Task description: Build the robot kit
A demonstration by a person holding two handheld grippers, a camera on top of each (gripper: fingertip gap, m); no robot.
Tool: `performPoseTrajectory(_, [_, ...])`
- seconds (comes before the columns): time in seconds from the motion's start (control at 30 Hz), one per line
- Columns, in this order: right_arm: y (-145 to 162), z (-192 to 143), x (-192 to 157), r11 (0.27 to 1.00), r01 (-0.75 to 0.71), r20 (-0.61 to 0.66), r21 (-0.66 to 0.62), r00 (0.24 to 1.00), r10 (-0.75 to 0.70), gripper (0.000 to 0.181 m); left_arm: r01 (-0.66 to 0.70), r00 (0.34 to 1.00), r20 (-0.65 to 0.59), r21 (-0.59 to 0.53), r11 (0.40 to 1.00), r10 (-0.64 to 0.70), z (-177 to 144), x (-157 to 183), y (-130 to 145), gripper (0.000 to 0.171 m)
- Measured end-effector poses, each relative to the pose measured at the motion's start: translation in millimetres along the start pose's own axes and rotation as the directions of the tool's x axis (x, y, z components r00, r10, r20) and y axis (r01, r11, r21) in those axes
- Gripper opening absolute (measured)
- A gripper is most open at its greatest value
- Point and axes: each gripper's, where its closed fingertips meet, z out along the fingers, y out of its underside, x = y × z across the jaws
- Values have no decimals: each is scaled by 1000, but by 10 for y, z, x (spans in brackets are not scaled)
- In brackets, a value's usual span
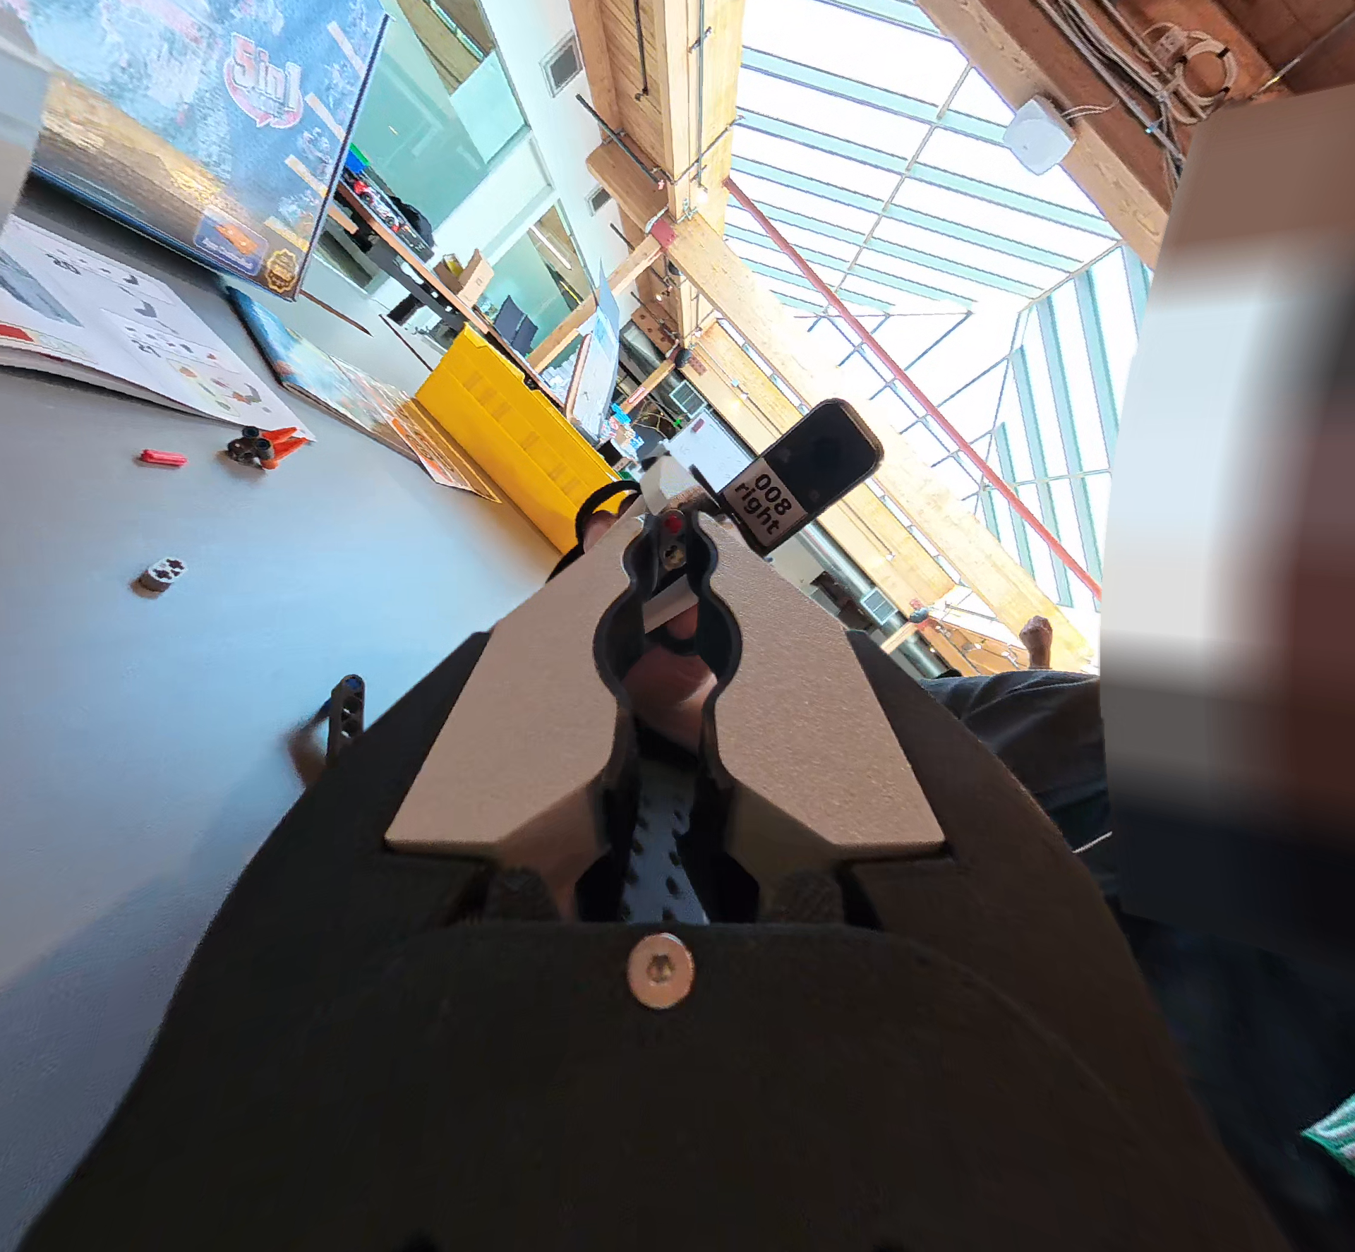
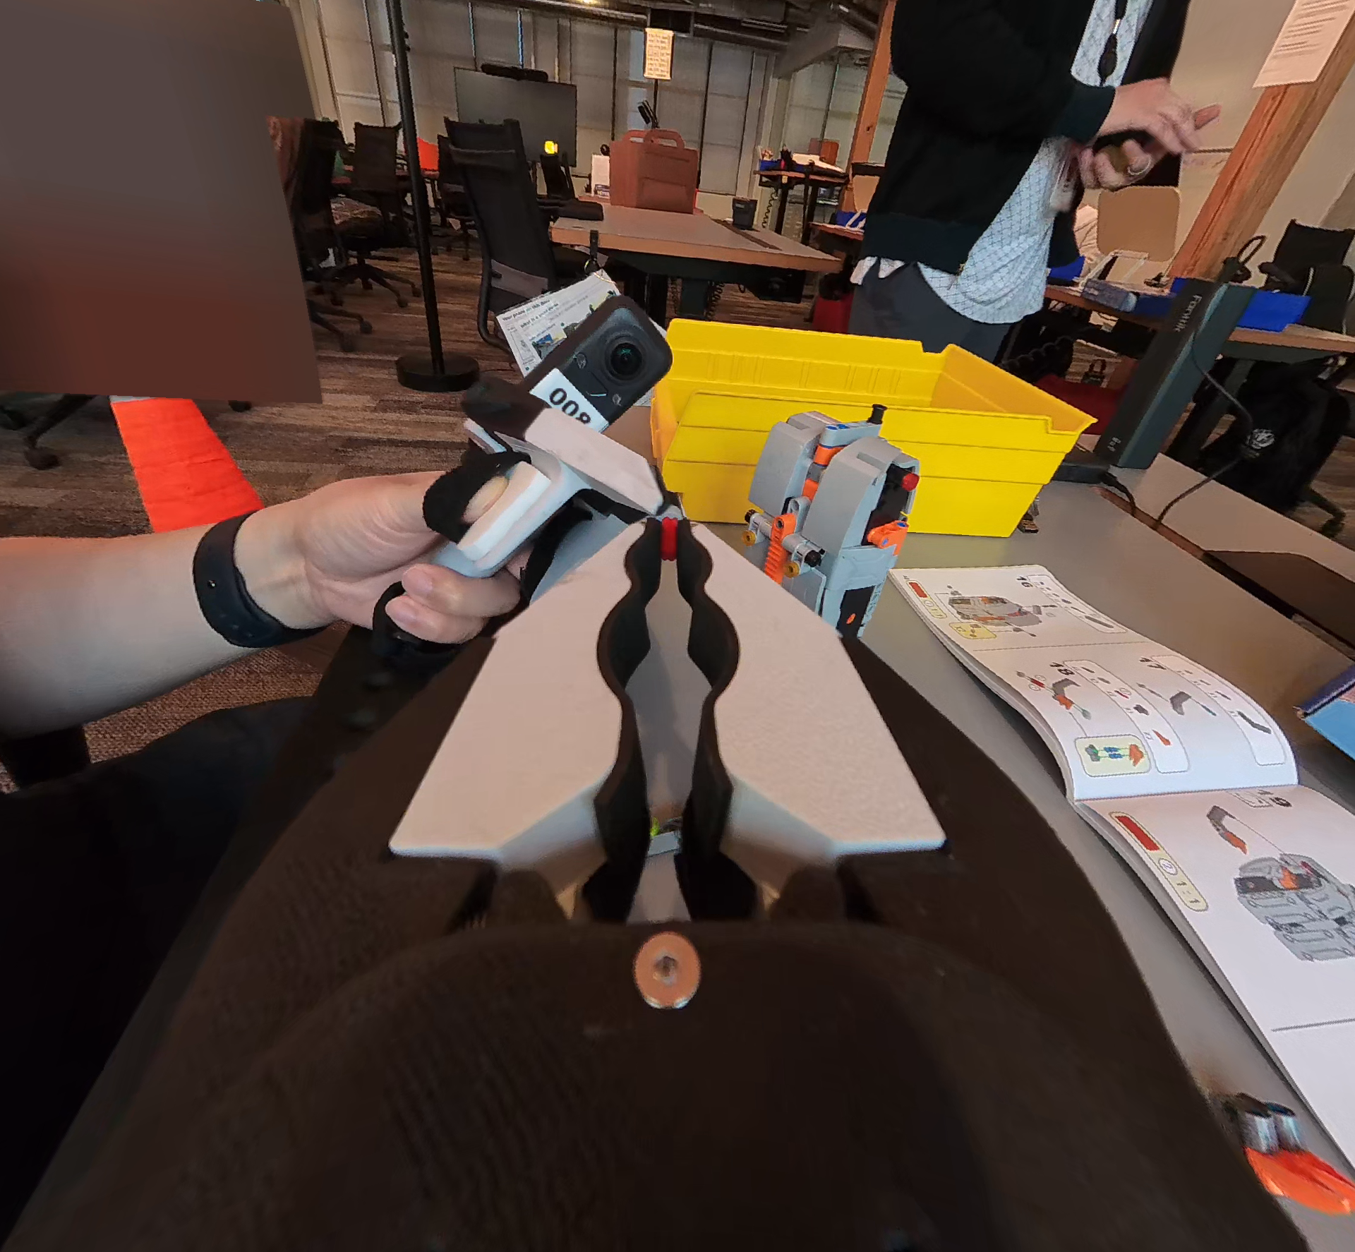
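Right wrist view: a small red pin (image 2: pixel 668 549) is pinched at the tips of the right claw (image 2: pixel 669 533), above the tabletop (image 2: pixel 946 762). A small grey-and-red piece (image 1: pixel 672 546) is gripped by the left claw (image 1: pixel 674 520).

We get blown-out daylight from the skylight (image 1: pixel 916 190) in left wrist view; right wrist view is evenly lit, softer. Heavy fisheye bending at edges. Parts at the bench's (image 1: pixel 220 630) near edge are motion-blurred.

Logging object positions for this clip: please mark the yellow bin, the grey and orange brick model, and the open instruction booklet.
yellow bin (image 2: pixel 982 403): right wrist view, right inner wall.
brick model (image 2: pixel 828 513): right wrist view, grey body.
instruction booklet (image 2: pixel 1085 689): right wrist view, upper page.
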Motion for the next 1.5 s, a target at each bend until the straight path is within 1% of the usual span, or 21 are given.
performPoseTrajectory(0.1, [5,-5,-19,1000,-18,32,1,999,18,3,11,1000,-9,-13,1000,-11,-3,6,12,6])
performPoseTrajectory(0.17, [19,-22,-35,999,-32,68,-7,997,33,3,29,999,-26,-39,999,-30,-2,19,38,6])
performPoseTrajectory(0.37, [21,-72,-123,1000,-15,158,-7,987,16,3,84,992,-85,-127,988,-95,3,70,131,6])
performPoseTrajectory(0.47, [26,-75,-124,1000,-22,169,-8,985,23,3,94,990,-90,-136,986,-106,6,69,138,6])
performPoseTrajectory(0.73, [55,-39,-67,1000,-12,79,-19,997,13,3,75,996,-44,-102,992,-80,4,10,107,6])
performPoseTrajectory(0.97, [66,-2,-28,999,22,-8,-27,1000,-22,3,66,998,-10,-72,995,-66,-6,-30,74,6])
performPoseTrajectory(1.07, [50,-5,-43,1000,19,2,-13,1000,-19,3,70,997,-22,-74,995,-71,-5,-15,75,6])
performPoseTrajectory(1.23, [3,-33,-107,1000,14,82,25,996,-16,3,105,990,-89,-103,989,-114,-2,67,107,6])
performPoseTrajectory(1.37, [-31,-26,-126,999,19,89,47,996,-23,3,138,980,-133,-102,985,-151,-4,113,98,6])
performPoseTrajectory(1.5, [-43,-5,-123,998,33,75,49,997,-37,3,153,975,-150,-87,984,-165,-12,126,77,6])
